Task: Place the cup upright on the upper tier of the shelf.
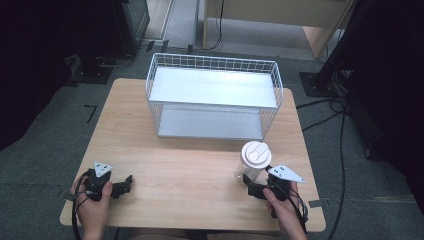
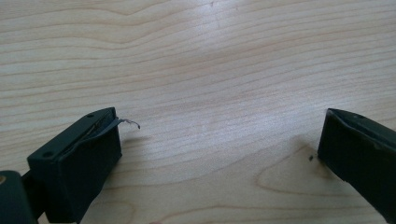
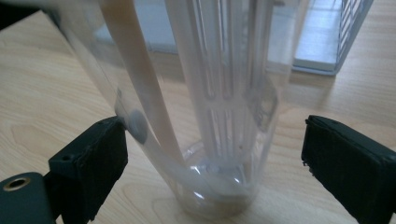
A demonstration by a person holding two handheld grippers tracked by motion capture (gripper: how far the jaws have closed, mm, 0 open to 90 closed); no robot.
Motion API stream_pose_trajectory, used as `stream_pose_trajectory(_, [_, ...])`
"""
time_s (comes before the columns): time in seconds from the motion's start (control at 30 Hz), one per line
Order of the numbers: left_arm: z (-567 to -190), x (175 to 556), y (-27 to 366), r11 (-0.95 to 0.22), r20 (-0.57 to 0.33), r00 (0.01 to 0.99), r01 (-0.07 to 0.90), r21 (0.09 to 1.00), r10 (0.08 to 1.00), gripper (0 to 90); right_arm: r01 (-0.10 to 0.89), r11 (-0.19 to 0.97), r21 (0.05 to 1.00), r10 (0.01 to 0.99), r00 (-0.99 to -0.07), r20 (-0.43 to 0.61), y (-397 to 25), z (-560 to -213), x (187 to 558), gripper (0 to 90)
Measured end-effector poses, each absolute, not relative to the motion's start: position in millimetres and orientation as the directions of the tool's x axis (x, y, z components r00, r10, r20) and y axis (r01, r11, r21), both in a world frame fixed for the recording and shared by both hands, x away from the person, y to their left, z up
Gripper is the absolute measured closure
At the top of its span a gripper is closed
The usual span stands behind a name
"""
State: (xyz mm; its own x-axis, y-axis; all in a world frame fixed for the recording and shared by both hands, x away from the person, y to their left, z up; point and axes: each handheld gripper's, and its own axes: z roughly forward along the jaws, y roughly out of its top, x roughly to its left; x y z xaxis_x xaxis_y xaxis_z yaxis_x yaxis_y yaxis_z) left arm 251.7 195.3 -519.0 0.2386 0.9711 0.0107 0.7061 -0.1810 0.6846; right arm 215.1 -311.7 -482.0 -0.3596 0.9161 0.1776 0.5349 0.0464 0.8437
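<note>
Here both claws (left (image 1: 127, 183), right (image 3: 215, 154)) gape over the wooden table (image 1: 190, 170).

black jaws, grey triangular plates, cables

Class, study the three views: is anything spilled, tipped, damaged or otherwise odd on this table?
One small oddity: a thin sliver curls loose from the pad of the left tool, as if peeling. Otherwise the bottle stands upright between the right tool's open jaws, and the rack sits square.

Bright overhead glare, perhaps slight blur
</note>
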Motion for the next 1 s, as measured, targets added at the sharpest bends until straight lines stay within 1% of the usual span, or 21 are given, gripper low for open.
stream_pose_trajectory(0.07, [-519, 252, 195, -0.181, 0.011, 0.239, 0.706, 0.685, 0.971, 0.0, 0.532, 0.035, 0.846, 0.917, -0.355, 0.185, -310, -481, 216, 7.8])
stream_pose_trajectory(0.13, [-519, 252, 195, -0.181, 0.01, 0.239, 0.706, 0.685, 0.971, 0.0, 0.517, 0.013, 0.856, 0.914, -0.354, 0.2, -307, -477, 217, 10.5])
stream_pose_trajectory(0.33, [-519, 252, 195, -0.181, 0.01, 0.239, 0.706, 0.685, 0.971, 0.0, 0.469, -0.03, 0.882, 0.91, -0.351, 0.218, -302, -469, 220, 11.5])
stream_pose_trajectory(0.43, [-519, 252, 196, -0.181, 0.01, 0.24, 0.706, 0.685, 0.971, 0.0, 0.43, -0.041, 0.902, 0.916, -0.345, 0.206, -299, -467, 223, 11.3])
stream_pose_trajectory(0.63, [-519, 252, 196, -0.179, 0.008, 0.239, 0.706, 0.686, 0.971, 0.0, 0.395, -0.053, 0.917, 0.921, -0.336, 0.198, -293, -468, 226, 12.1])
stream_pose_trajectory(0.77, [-519, 252, 196, -0.181, 0.009, 0.239, 0.705, 0.685, 0.971, 0.0, 0.358, -0.027, 0.933, 0.928, -0.338, 0.156, -289, -466, 226, 14.5])
stream_pose_trajectory(0.83, [-519, 252, 196, -0.179, 0.008, 0.239, 0.706, 0.685, 0.971, 0.0, 0.35, -0.045, 0.936, 0.925, -0.339, 0.171, -288, -464, 228, 15.3])
stream_pose_trajectory(1.0, [-519, 252, 196, -0.178, 0.007, 0.239, 0.705, 0.686, 0.971, 0.0, 0.328, -0.049, 0.944, 0.926, -0.34, 0.166, -286, -463, 229, 15.6])
